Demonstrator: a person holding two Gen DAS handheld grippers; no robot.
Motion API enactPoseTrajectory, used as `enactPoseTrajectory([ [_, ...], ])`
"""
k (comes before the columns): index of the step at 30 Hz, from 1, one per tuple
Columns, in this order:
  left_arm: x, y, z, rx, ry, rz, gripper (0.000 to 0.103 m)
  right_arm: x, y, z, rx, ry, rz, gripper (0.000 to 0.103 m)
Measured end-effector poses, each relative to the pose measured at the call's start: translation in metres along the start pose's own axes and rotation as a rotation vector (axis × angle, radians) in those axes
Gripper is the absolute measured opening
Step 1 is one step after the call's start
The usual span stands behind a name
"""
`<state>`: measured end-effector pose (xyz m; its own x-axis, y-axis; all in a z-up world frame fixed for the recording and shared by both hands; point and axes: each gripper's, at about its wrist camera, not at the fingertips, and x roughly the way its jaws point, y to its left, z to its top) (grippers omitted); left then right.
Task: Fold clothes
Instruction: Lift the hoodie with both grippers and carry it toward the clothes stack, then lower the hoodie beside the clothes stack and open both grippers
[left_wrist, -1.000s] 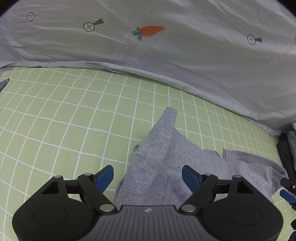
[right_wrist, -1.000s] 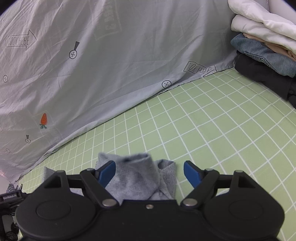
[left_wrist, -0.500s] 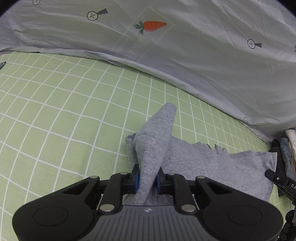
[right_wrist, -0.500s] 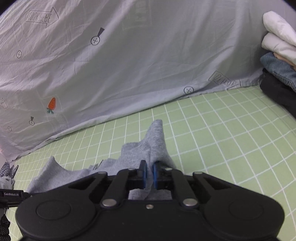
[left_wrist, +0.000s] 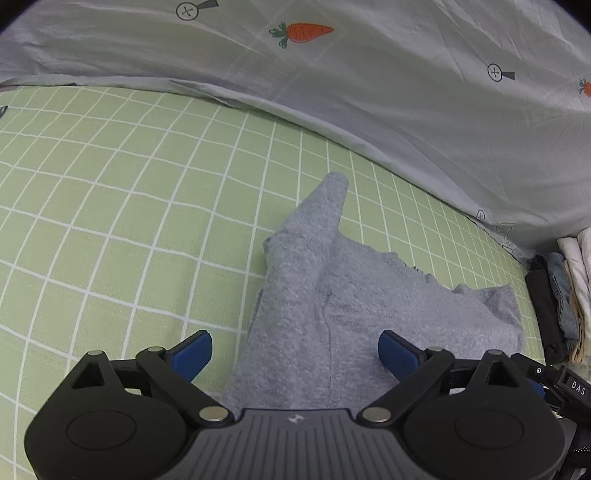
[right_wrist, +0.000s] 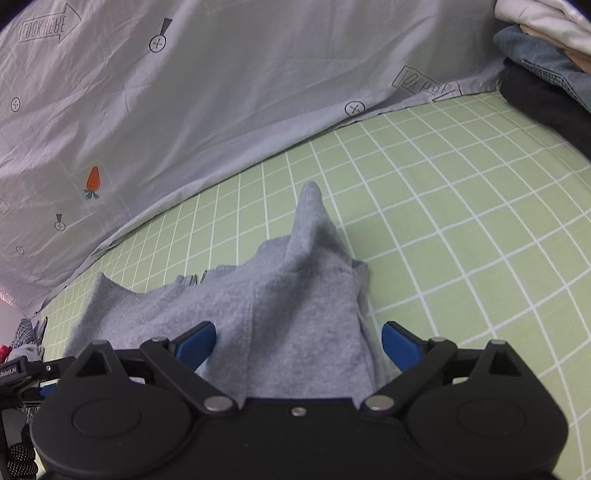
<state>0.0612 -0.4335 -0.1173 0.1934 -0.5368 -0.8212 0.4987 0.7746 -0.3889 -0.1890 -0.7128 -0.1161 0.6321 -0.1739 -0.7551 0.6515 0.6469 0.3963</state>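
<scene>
Grey fleece garment (left_wrist: 354, 306) lies rumpled between both spread tools (left_wrist: 295, 350) (right_wrist: 299, 347); pinching matching corners evenly should keep folds square.

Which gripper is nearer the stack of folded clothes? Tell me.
Right. The right gripper sits at the grey garment's end toward the stack of folded clothes; the left gripper holds the far end.

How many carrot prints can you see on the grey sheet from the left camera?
2. One full carrot sits top centre on the grey sheet; a second carrot is cut off at the right edge. Folds may hide more.
</scene>
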Motion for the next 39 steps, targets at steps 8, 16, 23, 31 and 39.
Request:
enactPoseTrajectory([
  [8, 0.016, 0.001, -0.011, -0.05, 0.032, -0.068, 0.103, 0.02, 0.006, -0.012, 0.064, 0.074, 0.044, 0.103],
  [16, 0.022, -0.028, -0.029, -0.01, 0.069, -0.182, 0.096, 0.027, 0.025, -0.021, 0.133, 0.085, 0.123, 0.103],
  [23, -0.015, -0.035, -0.047, -0.03, 0.064, -0.177, 0.054, 0.0, 0.033, -0.04, 0.23, 0.057, 0.178, 0.055],
  [31, -0.068, -0.056, -0.084, 0.063, 0.062, -0.271, 0.051, -0.07, 0.028, -0.071, 0.332, -0.021, 0.238, 0.037],
  [39, -0.05, -0.155, -0.14, 0.198, 0.133, -0.322, 0.051, -0.147, -0.05, -0.083, 0.355, -0.118, 0.161, 0.032],
])
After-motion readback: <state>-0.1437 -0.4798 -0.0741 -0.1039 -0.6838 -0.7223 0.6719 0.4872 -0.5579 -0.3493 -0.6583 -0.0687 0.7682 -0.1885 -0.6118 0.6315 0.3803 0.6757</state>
